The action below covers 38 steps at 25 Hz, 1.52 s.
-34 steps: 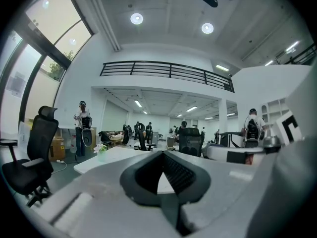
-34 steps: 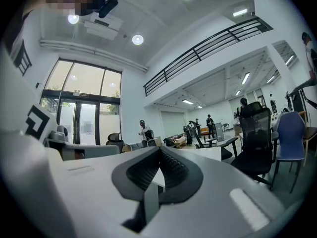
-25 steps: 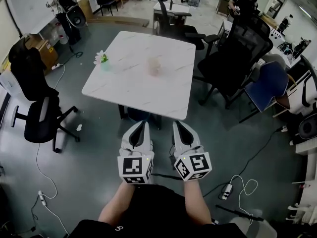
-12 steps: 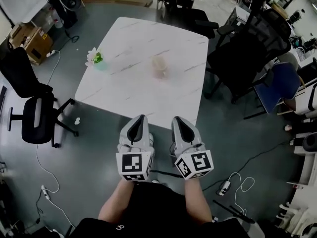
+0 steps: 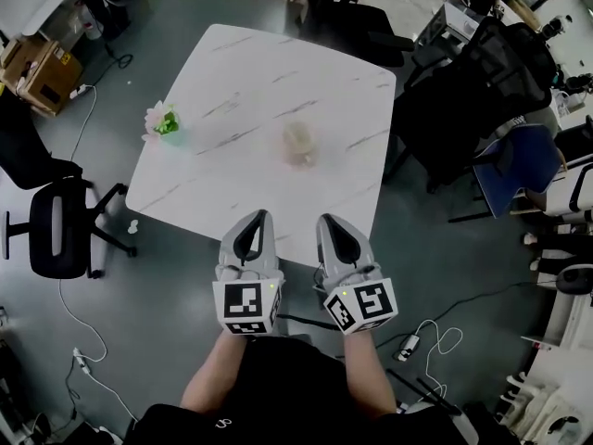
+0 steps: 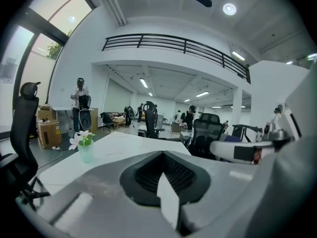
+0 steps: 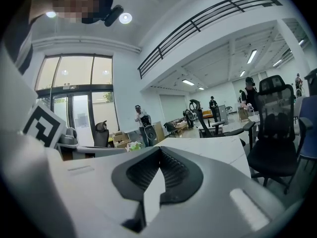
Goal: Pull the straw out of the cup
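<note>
A pale, see-through cup (image 5: pixel 299 144) stands near the middle of the white marble table (image 5: pixel 232 82). It is blurred, and I cannot make out a straw in it. My left gripper (image 5: pixel 262 217) and right gripper (image 5: pixel 325 220) hang side by side just short of the table's near edge, both shut with nothing in them. The cup lies well beyond their tips. In the left gripper view the left gripper (image 6: pixel 161 155) points over the table (image 6: pixel 119 148). In the right gripper view the right gripper (image 7: pixel 158 150) does the same. Neither of those views shows the cup.
A small green pot of pink flowers (image 5: pixel 163 121) sits at the table's left side and shows as the flower pot (image 6: pixel 84 145) from the left gripper. Black office chairs stand at the left (image 5: pixel 51 225) and right (image 5: pixel 482 91). Cables (image 5: pixel 435 341) trail over the grey floor.
The table has drawn nearer and lower in the head view. Both grippers now sit right at its near edge, still shut and side by side.
</note>
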Each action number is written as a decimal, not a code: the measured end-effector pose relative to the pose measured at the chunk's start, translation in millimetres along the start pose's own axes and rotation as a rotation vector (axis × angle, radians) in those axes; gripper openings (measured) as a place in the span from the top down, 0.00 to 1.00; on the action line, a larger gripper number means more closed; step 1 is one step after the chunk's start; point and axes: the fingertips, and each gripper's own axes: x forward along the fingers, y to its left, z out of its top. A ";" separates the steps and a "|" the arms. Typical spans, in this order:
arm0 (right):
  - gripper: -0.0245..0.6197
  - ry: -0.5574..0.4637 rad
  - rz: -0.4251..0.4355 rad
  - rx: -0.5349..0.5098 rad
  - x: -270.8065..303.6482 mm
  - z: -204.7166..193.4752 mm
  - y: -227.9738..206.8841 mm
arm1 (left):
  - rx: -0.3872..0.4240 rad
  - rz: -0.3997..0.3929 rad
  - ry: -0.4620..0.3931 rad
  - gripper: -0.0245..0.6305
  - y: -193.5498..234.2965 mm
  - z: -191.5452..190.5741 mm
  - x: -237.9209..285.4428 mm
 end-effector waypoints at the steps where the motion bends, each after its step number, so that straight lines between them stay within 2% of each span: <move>1: 0.97 0.003 -0.001 -0.004 7.1 2.1 -2.3 | 0.001 -0.002 0.004 0.96 3.4 0.8 6.6; 5: 0.97 0.008 0.007 -0.015 33.8 11.4 -5.3 | 0.022 -0.021 0.005 0.96 11.9 10.4 27.9; 8: 0.97 0.003 0.011 -0.025 49.0 17.3 -6.2 | 0.004 -0.033 0.003 0.96 16.2 14.8 41.7; 16: 0.97 0.036 -0.017 -0.055 57.0 19.0 -25.4 | -0.008 -0.047 0.021 0.96 14.5 15.8 64.1; 20: 0.94 0.061 0.001 -0.062 70.4 13.2 -32.5 | -0.017 -0.029 0.041 0.96 18.5 8.8 75.3; 38: 0.94 0.187 0.138 -0.146 133.3 -8.1 -53.5 | -0.069 0.062 0.090 0.96 27.6 -3.9 119.2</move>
